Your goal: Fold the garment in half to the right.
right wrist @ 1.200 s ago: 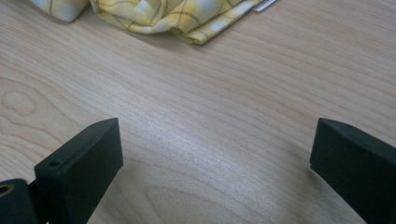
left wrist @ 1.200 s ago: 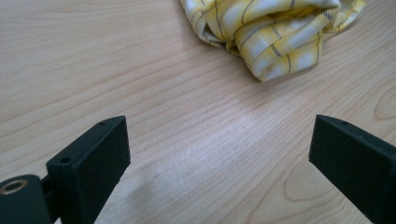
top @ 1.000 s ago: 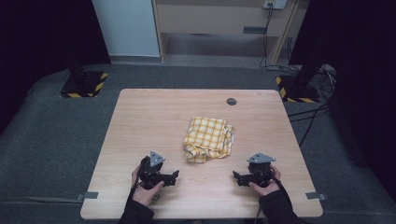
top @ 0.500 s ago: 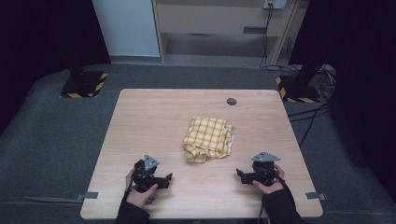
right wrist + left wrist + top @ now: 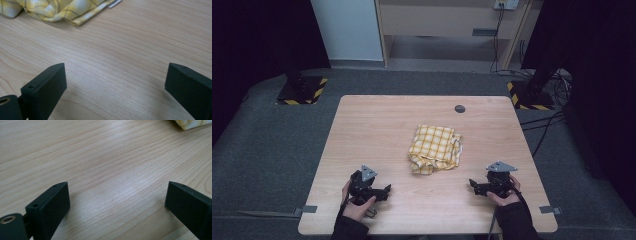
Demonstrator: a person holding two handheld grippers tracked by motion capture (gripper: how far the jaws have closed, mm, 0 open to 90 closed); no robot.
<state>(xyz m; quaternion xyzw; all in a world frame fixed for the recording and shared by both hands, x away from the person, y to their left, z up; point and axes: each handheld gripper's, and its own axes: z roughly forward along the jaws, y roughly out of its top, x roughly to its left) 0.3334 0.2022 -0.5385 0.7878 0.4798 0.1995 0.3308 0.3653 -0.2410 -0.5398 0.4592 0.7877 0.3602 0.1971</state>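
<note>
Left gripper [image 5: 384, 190]: held low over the near-left part of the desk [image 5: 377, 130], jaws spread wide with nothing between them but bare wood. It points toward the middle of the desk, and a grey three-cornered plate sits on top of it.
Left hand [image 5: 357, 205]: wrapped round the back of that gripper, dark sleeve coming in from the bottom edge.
Left gripper view: pretty much wood grain between the two black jaws, plus a tiny corner of the cloth [image 5: 191, 123] peeking in at the top right, well apart from the jaws.
Cloth: yellow with a thin dark check and some white squares mixed in, bunched and loosely folded into a rough lump rather than lying flat. It sits around the middle of the desk, a bit right of centre, between the two grippers but farther up the desk than both.
Cloth up close: in the right gripper view you get soft puffy folds [image 5: 57, 8] and a flat hemmed edge, with a small white tag [image 5: 114, 3] poking out on the right side.
Dark round spot [image 5: 460, 108]: on the desk beyond the cloth, near the far edge.
Right gripper [image 5: 472, 186]: near-right part of the desk, also low and gaping wide, empty, aimed left toward the middle. Same grey plate on top.
Right hand [image 5: 504, 192]: gripping it from behind, cable trailing off toward the near edge.
</note>
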